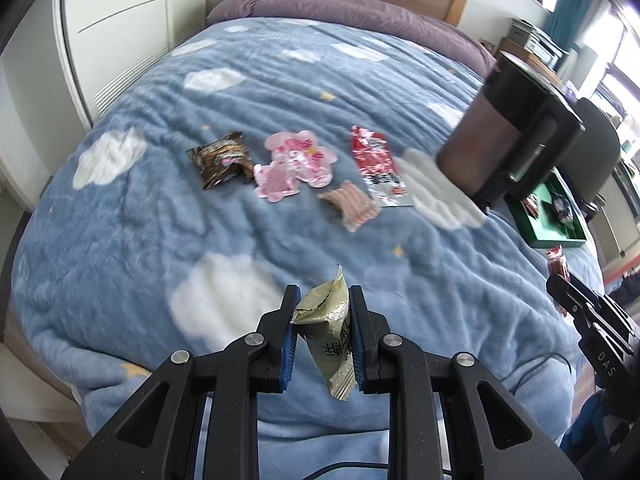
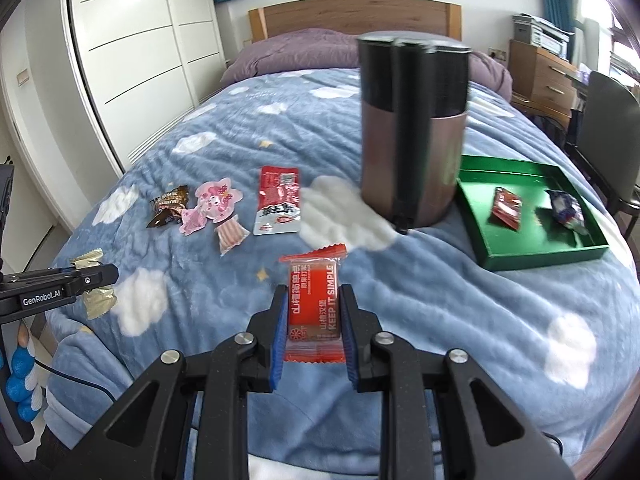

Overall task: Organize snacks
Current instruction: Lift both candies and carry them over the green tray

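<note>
While both hands carry a snack, the scene reads like this:

Left claw (image 1: 323, 322): closed on the green packet (image 1: 329, 336), which stands between the blue pads above the bed (image 1: 132, 236); its crimped ends stick out above and below the pads.

Right claw (image 2: 313, 318): closed on the orange packet (image 2: 314, 308), held flat by its two long sides, the printed face up.

Green tray (image 2: 538, 254): it lies on the bed at the right, beside the dark kettle (image 2: 414, 132); a small red packet (image 2: 507, 208) and a blue and white packet (image 2: 567, 210) are already inside.

Snacks on the blanket: a brown packet (image 1: 221, 160), a pink cartoon packet (image 1: 294, 166), a striped packet (image 1: 352, 204) and a long red and silver packet (image 1: 378, 168) lie in a loose row, near each other, well apart from the tray.

How the packets handle: I judge them very light, soft and crinkly; the foil is smooth and can slip. The filling may break if it is pressed hard.

Where to hold: across the filled middle with gentle pressure, as both claws do now; a crimped end alone may slide out.

Step in hand: probably carrying both packets to the tray; about four snacks are not yet sorted.

Risk: the kettle stands close to the tray and could be bumped.
</note>
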Demonstrator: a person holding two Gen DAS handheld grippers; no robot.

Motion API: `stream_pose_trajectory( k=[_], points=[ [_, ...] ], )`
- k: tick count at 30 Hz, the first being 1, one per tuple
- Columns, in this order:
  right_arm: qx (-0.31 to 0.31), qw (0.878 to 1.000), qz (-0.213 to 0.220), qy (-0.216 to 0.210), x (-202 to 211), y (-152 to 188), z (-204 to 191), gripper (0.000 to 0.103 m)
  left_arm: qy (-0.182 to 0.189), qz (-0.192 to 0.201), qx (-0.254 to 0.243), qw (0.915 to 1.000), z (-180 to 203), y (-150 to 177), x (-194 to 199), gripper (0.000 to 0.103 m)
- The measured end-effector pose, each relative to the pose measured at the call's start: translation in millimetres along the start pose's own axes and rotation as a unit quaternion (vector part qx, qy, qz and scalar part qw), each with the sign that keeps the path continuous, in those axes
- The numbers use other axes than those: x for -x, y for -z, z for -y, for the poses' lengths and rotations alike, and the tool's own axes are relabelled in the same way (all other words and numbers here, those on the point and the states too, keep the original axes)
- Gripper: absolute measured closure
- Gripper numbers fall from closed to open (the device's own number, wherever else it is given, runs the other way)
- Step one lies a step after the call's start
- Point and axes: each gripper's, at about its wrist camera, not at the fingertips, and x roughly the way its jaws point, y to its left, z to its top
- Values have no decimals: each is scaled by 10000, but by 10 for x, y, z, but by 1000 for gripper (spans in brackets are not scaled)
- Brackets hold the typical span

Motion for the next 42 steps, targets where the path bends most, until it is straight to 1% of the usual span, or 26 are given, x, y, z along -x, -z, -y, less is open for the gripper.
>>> stream_pose_trajectory(
  k=[11,15,21,29,36,42],
  points=[
    [-506,9977,285,335,394,168,531,79,184,53,-707,9973,604,60,179,84],
    [-740,9953,401,476,523,214,776,79,262,77,-975,9949,866,61,224,84],
    [-930,9921,526,658,674,247,1054,79,383,122,-1372,9897,1281,37,270,84],
    [-1089,9880,666,867,811,202,1372,79,566,204,-1895,9800,1835,-17,330,84],
    [-1190,9841,796,1052,893,62,1659,79,760,231,-2311,9697,2302,-70,313,84],
    [-1301,9802,866,1214,904,-65,1955,79,924,258,-2583,9613,2728,-189,241,84]
  ],
)
